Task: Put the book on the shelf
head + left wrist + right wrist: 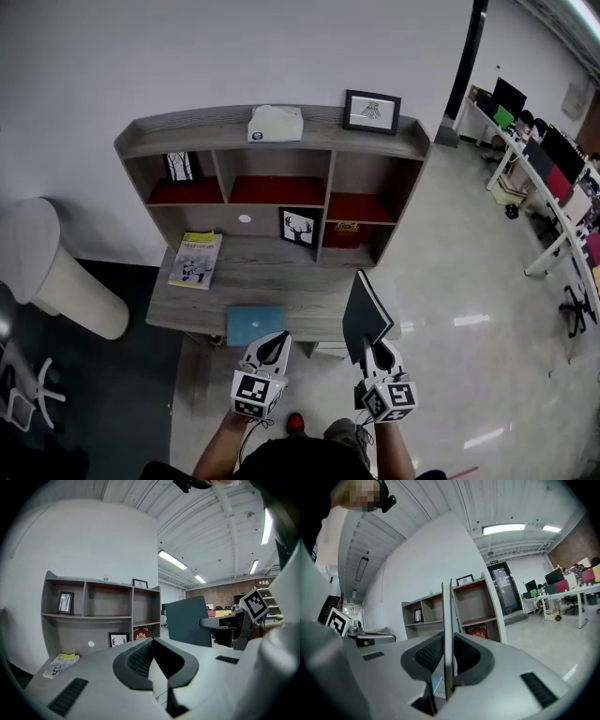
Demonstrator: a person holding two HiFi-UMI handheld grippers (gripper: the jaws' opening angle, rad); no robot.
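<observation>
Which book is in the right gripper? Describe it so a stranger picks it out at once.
Start at the wooden desk with shelves against the white wall. Near its front right corner, the right gripper holds a thin dark teal book upright on edge. The pale blue book and the yellow booklet lie flat on the desk.
</observation>
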